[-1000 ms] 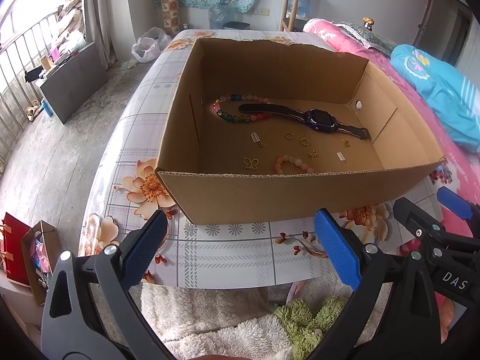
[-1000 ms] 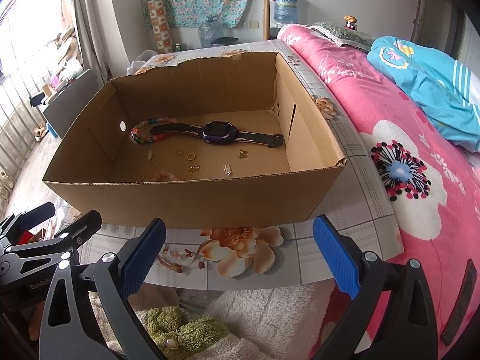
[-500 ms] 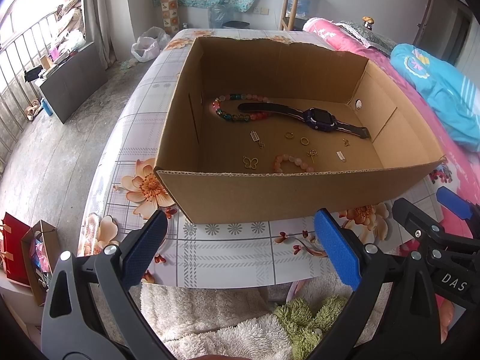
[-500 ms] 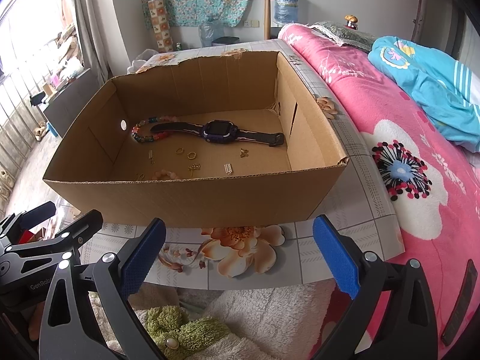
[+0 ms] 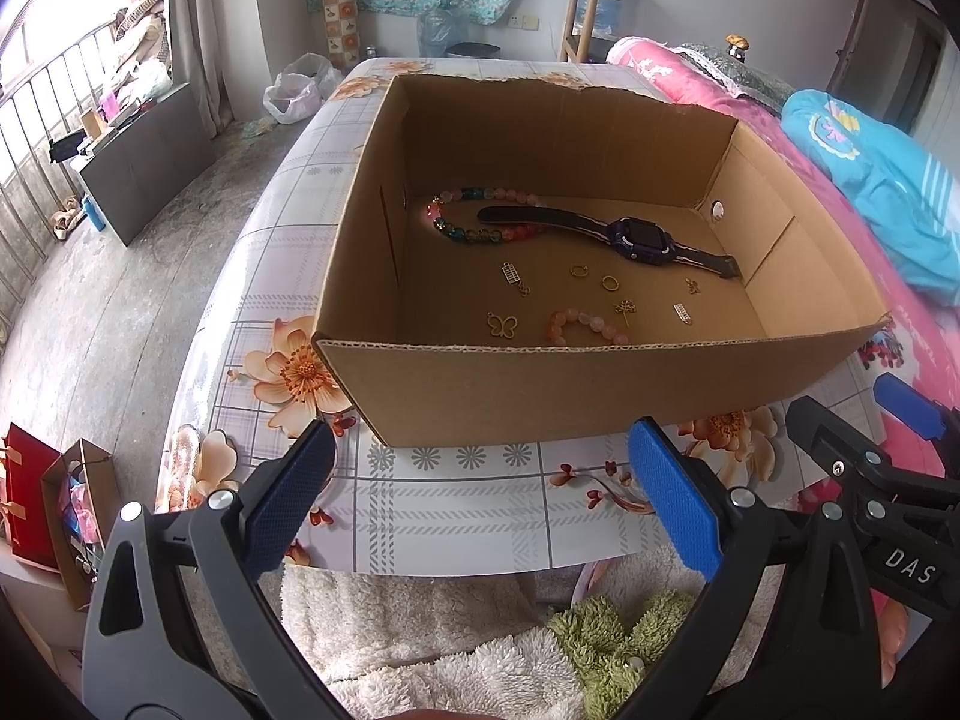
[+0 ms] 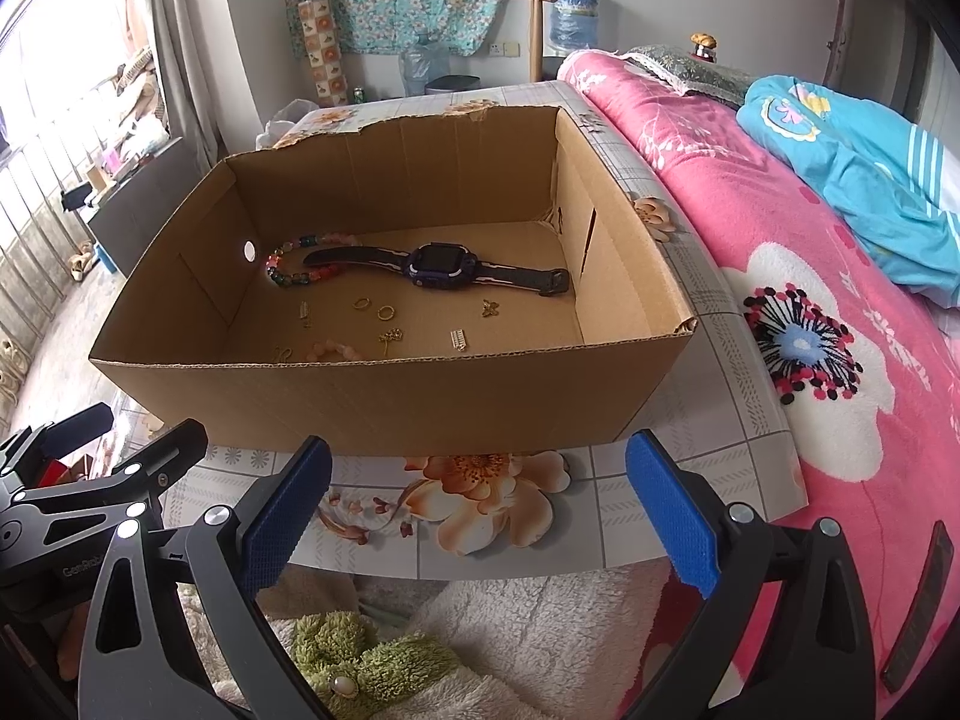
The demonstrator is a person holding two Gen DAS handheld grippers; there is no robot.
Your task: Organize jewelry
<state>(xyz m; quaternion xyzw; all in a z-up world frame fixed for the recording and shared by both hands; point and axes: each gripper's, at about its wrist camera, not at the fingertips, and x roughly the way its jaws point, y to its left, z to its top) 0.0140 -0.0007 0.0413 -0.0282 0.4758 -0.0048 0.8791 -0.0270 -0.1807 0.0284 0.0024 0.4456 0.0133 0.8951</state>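
Observation:
An open cardboard box (image 5: pixel 492 384) (image 6: pixel 390 402) stands on a flowered table. On its floor lie a dark purple watch (image 5: pixel 636 237) (image 6: pixel 441 261), a coloured bead bracelet (image 5: pixel 474 222) (image 6: pixel 294 267), a pink bead bracelet (image 5: pixel 579 324) (image 6: pixel 333 351), two gold rings (image 5: pixel 594 276) (image 6: pixel 372 307), a butterfly charm (image 5: pixel 501 324) and several small gold pendants. My left gripper (image 5: pixel 480 495) is open and empty, just before the box's near wall. My right gripper (image 6: pixel 477 504) is open and empty, likewise in front of the box.
The table (image 5: pixel 468 516) has a flowered plastic cover, and its near edge lies under both grippers. A pink bed (image 6: pixel 810 300) with a blue blanket (image 6: pixel 852 168) lies right. A white fluffy rug (image 5: pixel 420 630) lies below. Red and brown gift bags (image 5: pixel 42 498) stand on the floor left.
Both views have shifted only slightly; the box looks a touch closer. Both grippers stay open, and nothing in the box has moved.

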